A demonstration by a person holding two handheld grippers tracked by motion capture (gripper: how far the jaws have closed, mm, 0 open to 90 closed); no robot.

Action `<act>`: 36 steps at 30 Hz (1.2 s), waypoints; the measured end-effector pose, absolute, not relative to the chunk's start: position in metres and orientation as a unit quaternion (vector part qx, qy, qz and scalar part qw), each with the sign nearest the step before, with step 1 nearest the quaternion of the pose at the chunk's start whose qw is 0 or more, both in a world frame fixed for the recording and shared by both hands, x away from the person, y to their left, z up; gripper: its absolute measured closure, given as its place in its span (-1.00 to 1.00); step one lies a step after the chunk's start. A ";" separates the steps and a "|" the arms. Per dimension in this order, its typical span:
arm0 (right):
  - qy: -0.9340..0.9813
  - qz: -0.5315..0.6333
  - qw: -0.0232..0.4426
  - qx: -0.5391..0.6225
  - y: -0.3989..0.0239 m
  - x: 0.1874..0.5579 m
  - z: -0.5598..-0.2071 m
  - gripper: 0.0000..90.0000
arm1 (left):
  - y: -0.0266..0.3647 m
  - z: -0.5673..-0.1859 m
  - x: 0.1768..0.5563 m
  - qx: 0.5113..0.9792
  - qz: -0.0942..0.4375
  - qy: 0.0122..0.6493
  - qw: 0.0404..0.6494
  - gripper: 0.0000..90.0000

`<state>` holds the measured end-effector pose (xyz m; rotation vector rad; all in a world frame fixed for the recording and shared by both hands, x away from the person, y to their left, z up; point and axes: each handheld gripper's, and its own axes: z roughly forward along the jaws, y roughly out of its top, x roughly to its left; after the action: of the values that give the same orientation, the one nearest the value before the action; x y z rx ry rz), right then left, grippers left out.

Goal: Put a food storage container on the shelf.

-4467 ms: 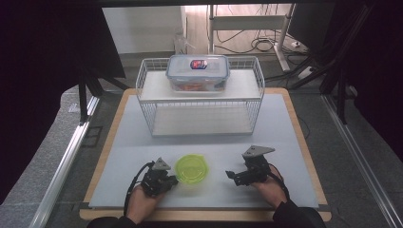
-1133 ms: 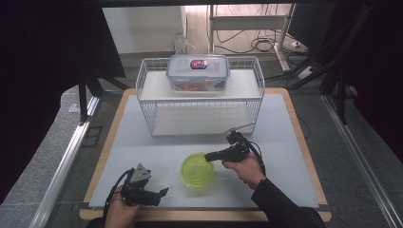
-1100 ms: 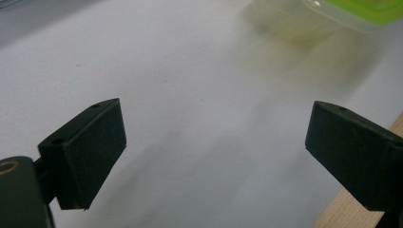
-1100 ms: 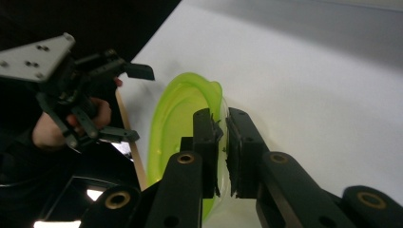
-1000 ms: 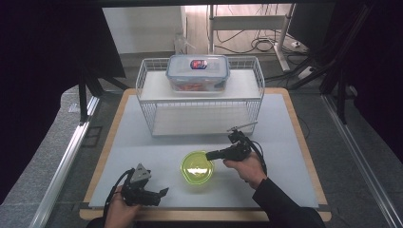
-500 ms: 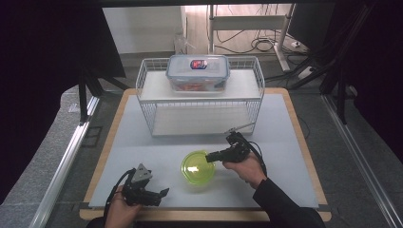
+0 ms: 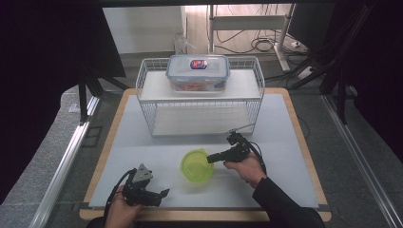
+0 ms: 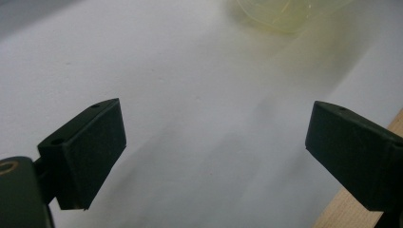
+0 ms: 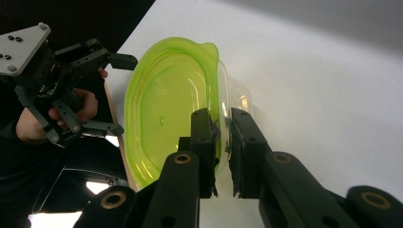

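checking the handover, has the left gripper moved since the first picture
Yes. The left gripper has drawn back from beside the green bowl toward the table's near wooden edge, and left.

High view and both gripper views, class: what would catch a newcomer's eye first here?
The bright green bowl near the middle of the white table stands out, its rim pinched by the right gripper. Behind it a white wire rack carries a lidded clear container on top. At the near left edge the left gripper rests with jaws wide open.
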<state>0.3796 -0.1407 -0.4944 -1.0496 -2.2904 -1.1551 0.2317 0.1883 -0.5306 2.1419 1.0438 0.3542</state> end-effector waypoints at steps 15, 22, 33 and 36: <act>-0.769 -0.460 0.204 -0.394 -0.161 0.379 -0.480 0.83 | 0.189 -0.531 0.233 0.829 0.135 0.407 0.360 -0.88; -0.745 -0.504 0.193 -0.392 -0.170 0.372 -0.437 0.83 | 0.192 -0.529 0.233 0.821 0.137 0.412 0.370 -0.91; -0.720 -0.558 0.150 -0.384 -0.175 0.386 -0.334 0.82 | 0.191 -0.529 0.232 0.823 0.136 0.406 0.373 -0.91; -0.717 -0.564 0.134 -0.387 -0.172 0.397 -0.308 0.82 | 0.191 -0.528 0.232 0.823 0.134 0.405 0.376 -0.91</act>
<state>0.3970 -0.1719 -0.3078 -1.1221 -2.0794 -1.6346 0.2324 0.1912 -0.5285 2.1055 1.0365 0.3427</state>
